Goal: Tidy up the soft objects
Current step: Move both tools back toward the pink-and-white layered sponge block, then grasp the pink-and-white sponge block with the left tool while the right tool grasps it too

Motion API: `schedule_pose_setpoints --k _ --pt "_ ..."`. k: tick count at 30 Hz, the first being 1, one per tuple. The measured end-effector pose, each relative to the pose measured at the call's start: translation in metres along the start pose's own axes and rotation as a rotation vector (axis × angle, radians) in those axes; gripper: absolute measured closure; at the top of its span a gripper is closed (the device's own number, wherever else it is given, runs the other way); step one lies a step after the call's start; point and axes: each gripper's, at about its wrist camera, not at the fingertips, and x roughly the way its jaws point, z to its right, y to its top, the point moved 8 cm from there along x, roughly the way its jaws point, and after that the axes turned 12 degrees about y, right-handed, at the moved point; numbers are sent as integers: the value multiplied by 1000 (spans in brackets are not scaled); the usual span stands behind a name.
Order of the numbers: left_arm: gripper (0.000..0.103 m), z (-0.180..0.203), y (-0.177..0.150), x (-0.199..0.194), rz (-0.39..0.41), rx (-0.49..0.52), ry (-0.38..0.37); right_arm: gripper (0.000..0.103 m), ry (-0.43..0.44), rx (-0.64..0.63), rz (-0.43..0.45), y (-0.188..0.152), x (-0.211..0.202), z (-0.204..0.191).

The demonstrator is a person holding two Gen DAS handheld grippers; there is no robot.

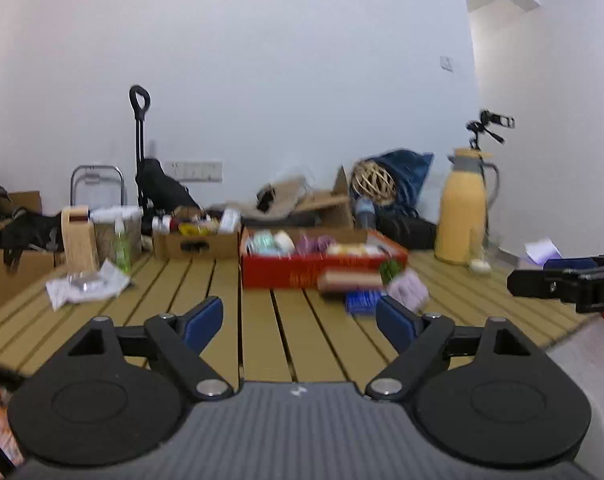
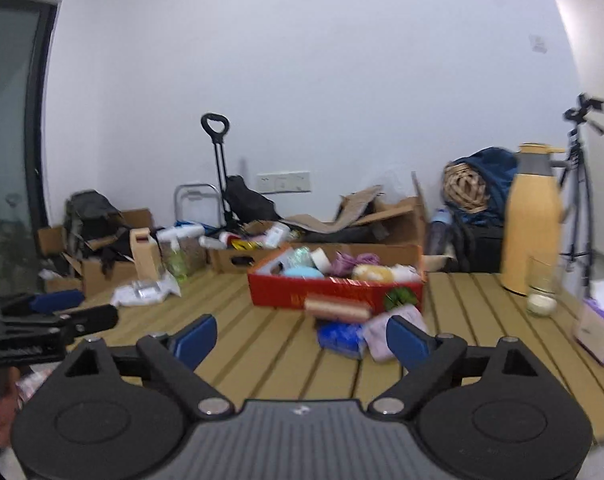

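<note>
A red box (image 1: 302,274) stands mid-table holding several soft items, among them purple yarn (image 1: 315,244) and a yellow sponge (image 2: 371,274). In front of it lie a brownish block (image 1: 349,280), a blue item (image 1: 361,302), a lilac cloth (image 1: 407,290) and a bit of green (image 1: 391,270). My left gripper (image 1: 300,320) hangs open over the near slats, short of these items, with nothing between its blue pads. My right gripper (image 2: 302,340) is also open and empty, and the lilac cloth (image 2: 377,332) and blue item (image 2: 339,336) lie just beyond it. Each gripper shows at the other view's edge: the right gripper (image 1: 553,276) and the left gripper (image 2: 74,310).
The slatted wooden table (image 1: 262,332) also carries a yellow thermos (image 1: 461,216), a cardboard box (image 1: 198,244), a crumpled white bag (image 1: 86,286), a glass (image 2: 543,280) and a purple tissue box (image 2: 599,328). A tripod (image 2: 577,184) and clutter sit behind it.
</note>
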Motion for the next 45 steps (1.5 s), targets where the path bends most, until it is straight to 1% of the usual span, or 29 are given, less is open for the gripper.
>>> schedule_pose_setpoints --k 1,4,6,8,11,14,21,25,28,30,31,33,35,37,38,39,42,45 --pt "17 -1 -7 -6 -15 12 3 9 -6 6 -7 -14 -10 -7" --pt "15 -1 -12 -19 -15 37 5 9 38 41 -54 -44 -28 -23" --pt "13 -2 -8 -23 2 30 5 9 50 19 -81 -53 -34 -30" --pt "12 -1 -5 -24 11 17 2 9 35 8 -81 -56 -38 -33" --pt "12 4 -8 -18 1 20 -7 9 30 17 -77 -57 -38 -32" --pt "12 9 -16 -6 -33 17 -21 9 29 33 -87 -60 -29 -26" --pt "12 20 -39 26 -113 32 -60 9 6 120 -156 -92 0 -5" --pt "12 28 -52 56 -176 29 -61 9 -6 184 -166 -107 15 13" --pt "12 37 -51 84 -198 21 -64 12 -28 255 -162 -112 29 35" --pt "13 45 -48 103 -209 13 -78 17 -37 295 -160 -114 39 50" --pt "14 49 -46 113 -212 9 -85 18 -46 313 -158 -114 44 57" --pt "18 56 -39 136 -221 2 -102 22 -50 325 -152 -111 55 67" --pt "24 62 -31 157 -226 -13 -111 28 -40 323 -148 -103 67 76" --pt "32 67 -21 183 -236 -34 -122 33 -19 311 -146 -93 81 82" --pt "34 68 -16 198 -244 -45 -121 38 -10 308 -149 -87 89 85" --pt "34 70 -10 212 -250 -59 -122 42 6 309 -150 -82 100 87" --pt "34 74 10 252 -257 -106 -126 44 57 319 -151 -65 130 94" --pt "33 82 26 296 -287 -155 -160 48 104 352 -111 -38 162 110"
